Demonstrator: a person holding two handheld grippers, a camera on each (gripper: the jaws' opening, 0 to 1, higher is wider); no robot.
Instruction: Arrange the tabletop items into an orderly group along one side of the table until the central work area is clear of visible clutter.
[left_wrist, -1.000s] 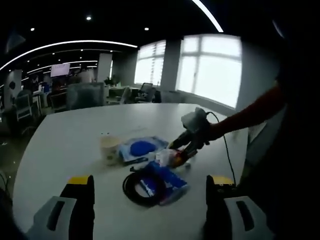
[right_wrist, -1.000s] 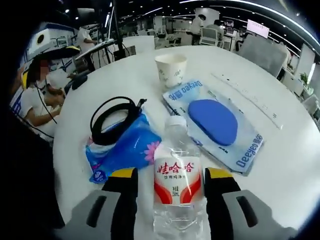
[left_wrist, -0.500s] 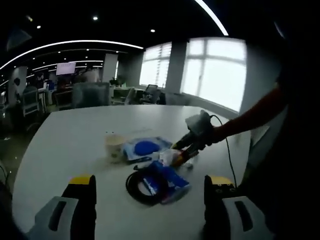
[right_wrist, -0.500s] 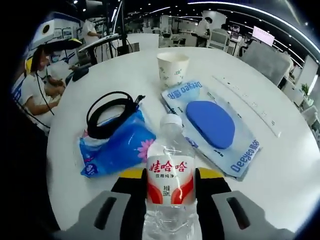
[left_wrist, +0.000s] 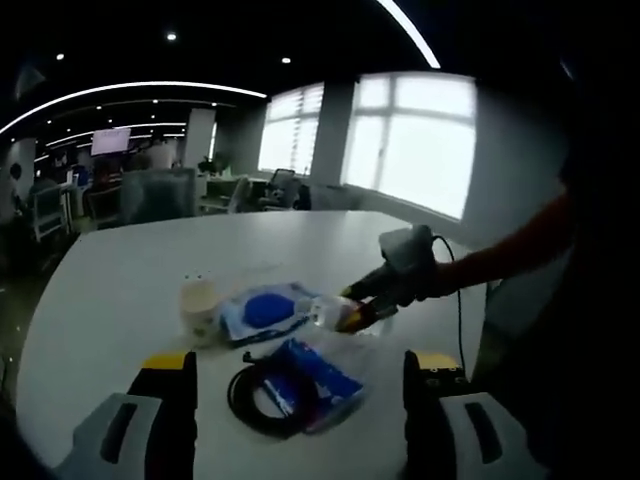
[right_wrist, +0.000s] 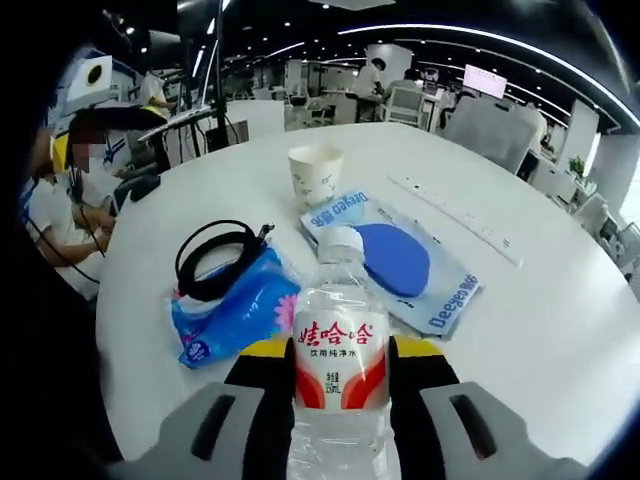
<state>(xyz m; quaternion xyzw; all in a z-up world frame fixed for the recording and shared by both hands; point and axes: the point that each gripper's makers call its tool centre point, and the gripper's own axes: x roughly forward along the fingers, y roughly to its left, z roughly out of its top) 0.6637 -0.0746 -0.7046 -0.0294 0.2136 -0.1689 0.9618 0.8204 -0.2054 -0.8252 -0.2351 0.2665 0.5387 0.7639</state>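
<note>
You're working in a large open-plan office. Around your white round table (right_wrist: 560, 330) stand rows of desks with office chairs (right_wrist: 495, 125), wall-mounted screens (right_wrist: 485, 80) and long curved ceiling light strips (left_wrist: 130, 88), and tall windows (left_wrist: 410, 140) line one wall. A seated person (right_wrist: 55, 200) works at a neighbouring desk.

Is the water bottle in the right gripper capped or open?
Capped: a white cap sits on the neck of the water bottle, which the right gripper clamps.

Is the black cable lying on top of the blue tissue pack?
Yes, the coiled black cable rests on the upper end of the blue tissue pack.
</note>
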